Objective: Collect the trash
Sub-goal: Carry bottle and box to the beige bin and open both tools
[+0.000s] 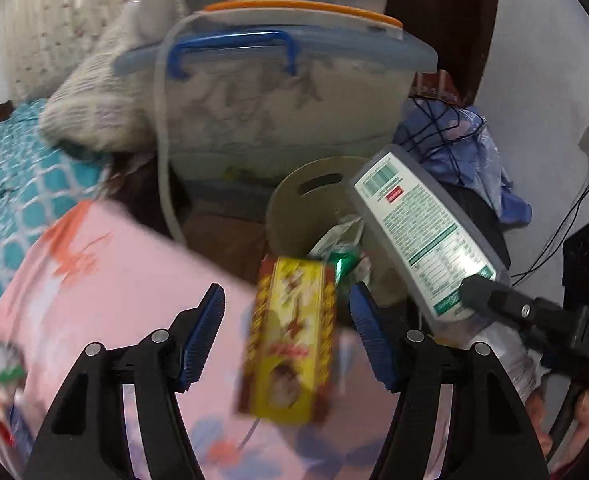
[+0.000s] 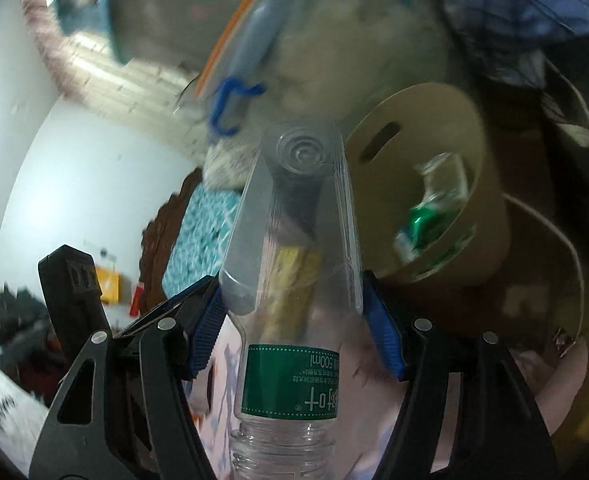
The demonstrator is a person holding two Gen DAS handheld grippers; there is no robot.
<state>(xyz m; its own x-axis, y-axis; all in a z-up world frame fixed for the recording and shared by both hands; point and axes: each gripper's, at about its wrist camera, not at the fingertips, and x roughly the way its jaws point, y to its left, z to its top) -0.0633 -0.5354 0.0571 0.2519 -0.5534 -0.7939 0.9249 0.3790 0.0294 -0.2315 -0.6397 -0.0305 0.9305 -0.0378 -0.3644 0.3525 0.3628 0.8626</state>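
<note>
My left gripper (image 1: 286, 320) is open; a red-and-yellow snack box (image 1: 290, 340) hangs blurred between its blue pads, apart from both, just in front of the tan trash bin (image 1: 294, 188). The bin holds green and white wrappers (image 1: 342, 256). My right gripper (image 2: 292, 308) is shut on a clear plastic bottle (image 2: 294, 240) with a green label, base pointing forward, beside the bin (image 2: 474, 140). The bottle also shows in the left wrist view (image 1: 418, 228), held over the bin's right rim. The snack box shows through the bottle (image 2: 294, 280).
A clear storage box with a blue handle (image 1: 270, 92) stands behind the bin. A pink floral blanket (image 1: 106, 300) lies below, a teal patterned cover (image 1: 10, 184) and pillow at left. Blue bags (image 1: 470, 148) and cables lie at right.
</note>
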